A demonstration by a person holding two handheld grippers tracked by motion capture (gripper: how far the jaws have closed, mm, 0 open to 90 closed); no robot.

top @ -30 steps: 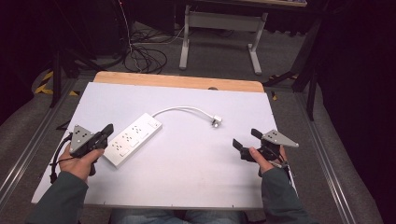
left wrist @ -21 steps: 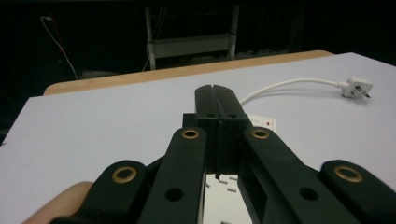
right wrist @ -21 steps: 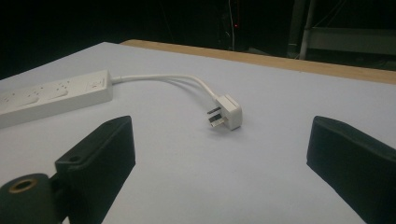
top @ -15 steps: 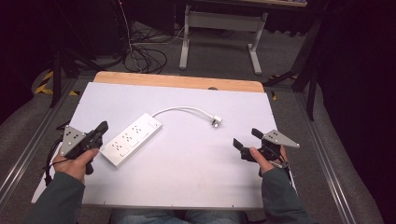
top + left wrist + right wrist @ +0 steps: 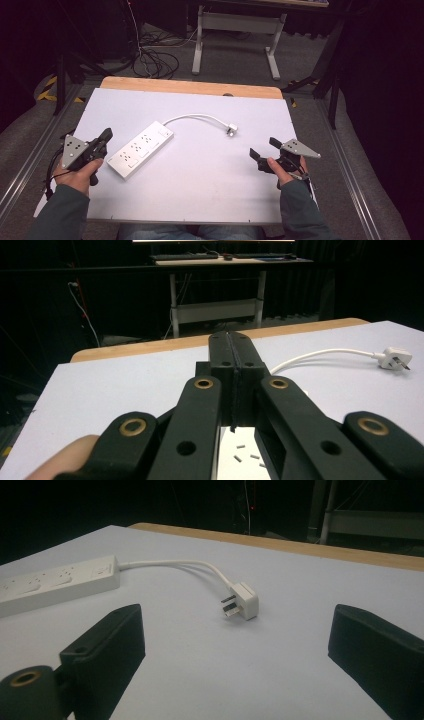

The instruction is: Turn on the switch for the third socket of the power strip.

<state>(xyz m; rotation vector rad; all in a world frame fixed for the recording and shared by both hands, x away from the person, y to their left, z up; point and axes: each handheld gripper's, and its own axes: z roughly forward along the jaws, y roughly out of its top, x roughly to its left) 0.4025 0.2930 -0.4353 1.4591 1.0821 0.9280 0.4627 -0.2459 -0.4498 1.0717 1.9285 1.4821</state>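
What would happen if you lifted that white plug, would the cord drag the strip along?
Probably not at first: the plug looks small and light, and its thin cord lies in a loose curve, so it likely flexes. The long, flat power strip should stay put until the slack runs out.

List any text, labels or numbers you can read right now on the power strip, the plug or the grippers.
No readable text in any view.
Power strip: a small mark near its cord end, too blurred to read; the sockets carry no legible print.
Plug: plain white, no marking visible.
Left gripper and right gripper: black jaws and grey plates, with holes and brass rivets but no lettering.
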